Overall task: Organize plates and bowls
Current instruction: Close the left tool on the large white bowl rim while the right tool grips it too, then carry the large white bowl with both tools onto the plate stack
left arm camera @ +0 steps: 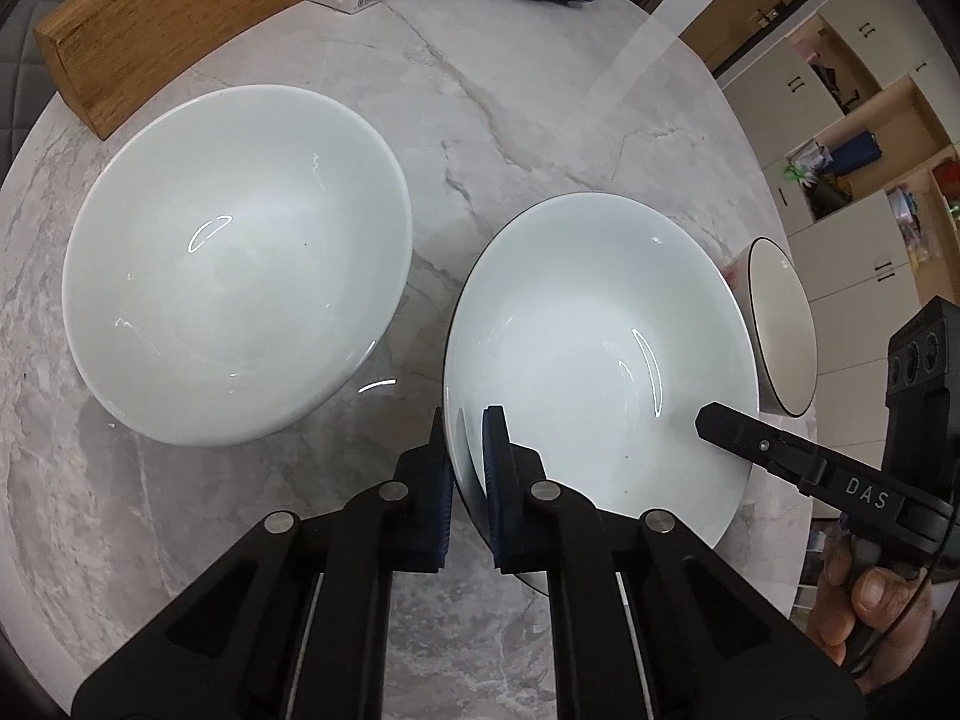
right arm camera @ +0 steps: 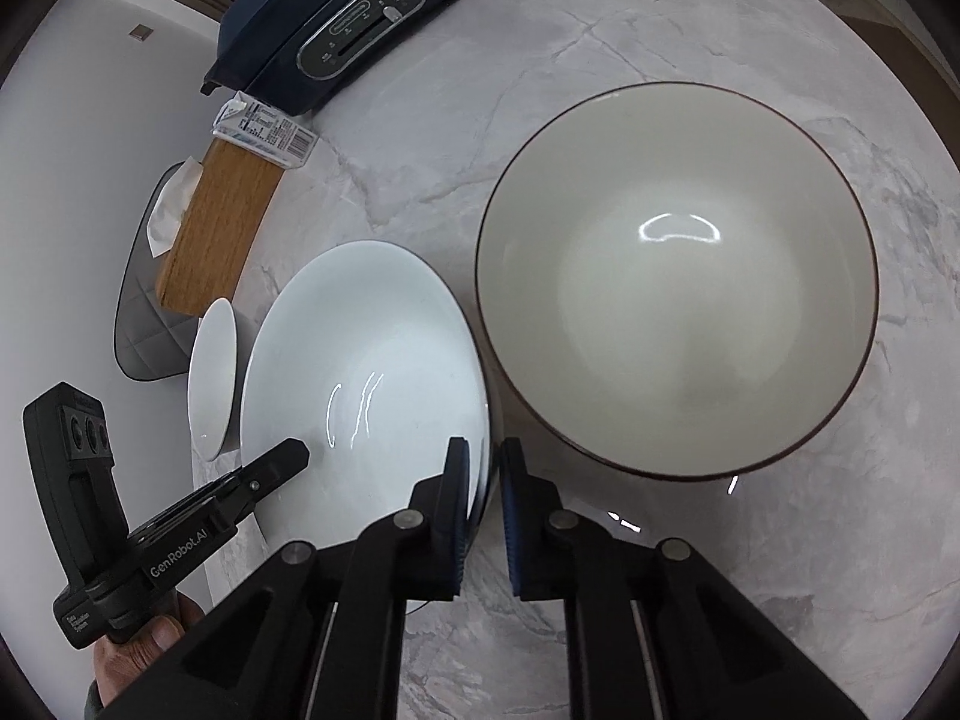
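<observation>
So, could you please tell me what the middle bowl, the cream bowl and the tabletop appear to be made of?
Middle bowl: likely glazed ceramic or porcelain, glossy white inside with sharp light reflections and a dark outside edge.
Cream bowl: probably glazed stoneware, softer sheen, thin dark rim.
Tabletop: looks like polished marble or a marble-look slab, grey veins and mirrored highlights.

White bowl (left arm camera: 234, 264), cream dark-rimmed bowl (right arm camera: 678, 276), grey-veined marble table (left arm camera: 540, 120), navy appliance (right arm camera: 336, 18).
</observation>
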Demonstrator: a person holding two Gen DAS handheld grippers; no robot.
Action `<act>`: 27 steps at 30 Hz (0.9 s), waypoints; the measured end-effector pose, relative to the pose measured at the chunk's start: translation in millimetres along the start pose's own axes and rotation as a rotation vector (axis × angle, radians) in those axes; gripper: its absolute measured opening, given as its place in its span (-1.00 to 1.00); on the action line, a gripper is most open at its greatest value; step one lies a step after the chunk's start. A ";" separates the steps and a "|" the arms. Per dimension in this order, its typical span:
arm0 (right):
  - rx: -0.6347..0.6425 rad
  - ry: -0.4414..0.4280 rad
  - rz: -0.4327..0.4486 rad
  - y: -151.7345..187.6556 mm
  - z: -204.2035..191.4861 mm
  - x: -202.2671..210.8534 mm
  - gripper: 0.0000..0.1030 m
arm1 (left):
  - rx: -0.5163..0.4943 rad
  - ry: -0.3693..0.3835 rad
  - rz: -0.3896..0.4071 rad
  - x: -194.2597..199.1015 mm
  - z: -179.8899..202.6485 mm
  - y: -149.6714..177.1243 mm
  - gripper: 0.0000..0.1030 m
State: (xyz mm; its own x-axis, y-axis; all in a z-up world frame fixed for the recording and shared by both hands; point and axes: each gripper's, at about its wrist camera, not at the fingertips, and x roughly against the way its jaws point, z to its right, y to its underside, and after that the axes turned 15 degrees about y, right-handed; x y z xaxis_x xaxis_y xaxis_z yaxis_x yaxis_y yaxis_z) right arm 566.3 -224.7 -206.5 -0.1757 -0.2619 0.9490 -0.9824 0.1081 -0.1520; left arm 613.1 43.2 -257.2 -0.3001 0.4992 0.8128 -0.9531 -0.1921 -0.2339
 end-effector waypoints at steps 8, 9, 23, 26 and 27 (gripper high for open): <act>0.022 -0.072 -0.044 8.0 8.3 -1.2 -0.73 | 0.006 0.093 -0.033 4.0 -7.4 8.3 -0.83; 0.023 -0.078 -0.051 9.9 8.9 -1.2 -0.73 | 0.001 0.096 -0.041 2.4 -7.7 8.4 -0.82; 0.085 -0.097 -0.089 73.2 9.9 41.3 -0.71 | -0.059 0.106 -0.076 39.1 20.4 75.8 -0.80; 0.098 -0.078 -0.090 89.9 9.8 48.8 -0.71 | -0.069 0.101 -0.088 44.0 23.9 93.9 -0.80; 0.098 -0.074 -0.093 95.7 10.2 49.0 -0.71 | -0.069 0.100 -0.092 44.4 24.5 99.6 -0.80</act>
State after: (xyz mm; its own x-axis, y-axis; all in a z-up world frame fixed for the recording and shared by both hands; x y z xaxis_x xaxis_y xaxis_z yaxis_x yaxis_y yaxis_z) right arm 463.1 -237.0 -177.4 -0.0838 -0.3368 0.9378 -0.9955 -0.0132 -0.0938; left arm 505.8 25.5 -231.4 -0.2107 0.5946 0.7759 -0.9761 -0.0852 -0.1998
